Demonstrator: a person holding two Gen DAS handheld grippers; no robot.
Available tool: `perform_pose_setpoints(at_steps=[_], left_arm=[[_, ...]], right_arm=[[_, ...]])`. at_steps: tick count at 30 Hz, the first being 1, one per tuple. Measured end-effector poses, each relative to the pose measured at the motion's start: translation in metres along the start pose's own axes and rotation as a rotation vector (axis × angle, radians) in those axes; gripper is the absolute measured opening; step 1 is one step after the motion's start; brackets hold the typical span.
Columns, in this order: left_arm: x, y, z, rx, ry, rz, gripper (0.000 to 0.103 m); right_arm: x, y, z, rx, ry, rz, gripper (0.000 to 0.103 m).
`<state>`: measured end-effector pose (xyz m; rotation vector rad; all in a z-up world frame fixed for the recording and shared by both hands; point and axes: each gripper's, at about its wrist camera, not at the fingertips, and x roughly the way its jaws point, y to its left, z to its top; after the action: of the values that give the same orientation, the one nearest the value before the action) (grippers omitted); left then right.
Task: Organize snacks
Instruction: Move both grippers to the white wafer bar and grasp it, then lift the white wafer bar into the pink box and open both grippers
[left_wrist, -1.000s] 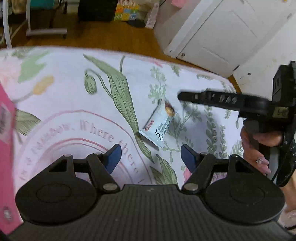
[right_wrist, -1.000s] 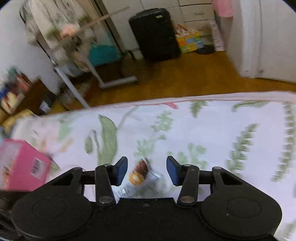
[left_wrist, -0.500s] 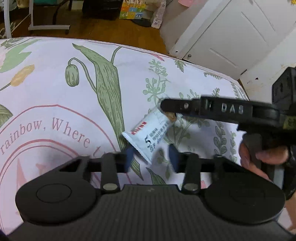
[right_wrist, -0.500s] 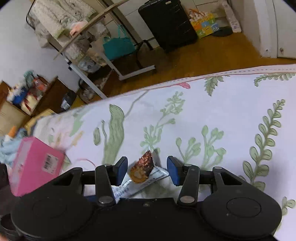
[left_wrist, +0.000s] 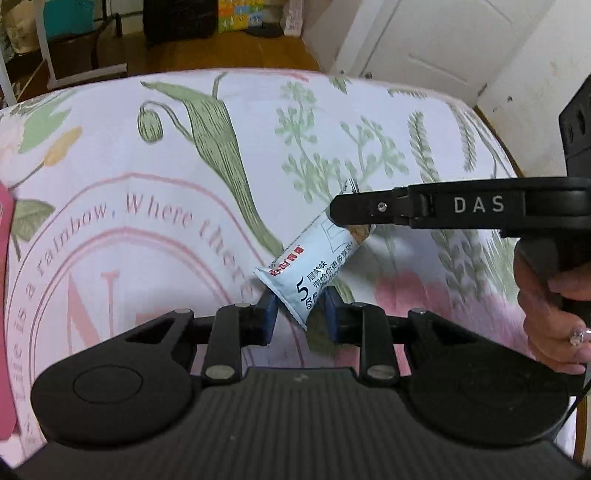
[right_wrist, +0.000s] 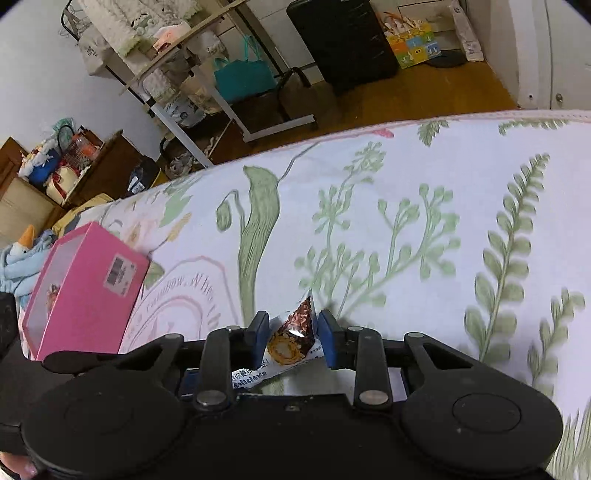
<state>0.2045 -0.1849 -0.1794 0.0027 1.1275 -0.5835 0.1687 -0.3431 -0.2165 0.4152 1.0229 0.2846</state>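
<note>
Pinching one white snack bar (left_wrist: 314, 273) at opposite ends, two grippers meet over a floral cloth (left_wrist: 184, 147): left gripper (left_wrist: 300, 314) still closing, right gripper (right_wrist: 291, 334) clamped. One pink box (right_wrist: 85, 288) sits left of them.

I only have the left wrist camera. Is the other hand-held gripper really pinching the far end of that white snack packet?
Observer: Yes. The right wrist view shows the right hand-held gripper with both blue pads pressed on the snack packet.
Operator: What's printed on that end?
Observer: A chocolate-coated roll with a pale centre.
Operator: Where's the pink box?
Observer: The pink box lies on the floral cloth, left of the packet in that view and apart from it, with its barcode label facing the camera.
</note>
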Motion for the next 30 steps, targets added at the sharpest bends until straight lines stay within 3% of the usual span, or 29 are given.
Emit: perform_pose_setpoints(at_steps=[8, 13, 18, 30], left_arm=[[-0.034, -0.004, -0.025, -0.038, 0.068, -0.059, 0.025], [-0.069, -0.004, -0.043, -0.018, 0.052, -0.036, 0.025], [-0.099, 0.006, -0.059, 0.008, 0.076, -0.027, 0.025], [-0.171, 0.061, -0.067, -0.065, -0.027, -0.015, 0.025]], right_arm=[[-0.036, 0.043, -0.027, -0.083, -0.058, 0.0, 0.034], [-0.053, 0.077, -0.037, -0.124, -0.066, -0.008, 0.034], [-0.066, 0.113, -0.042, -0.178, -0.061, 0.061, 0.034], [-0.06, 0.209, -0.018, -0.327, -0.062, 0.151, 0.033]])
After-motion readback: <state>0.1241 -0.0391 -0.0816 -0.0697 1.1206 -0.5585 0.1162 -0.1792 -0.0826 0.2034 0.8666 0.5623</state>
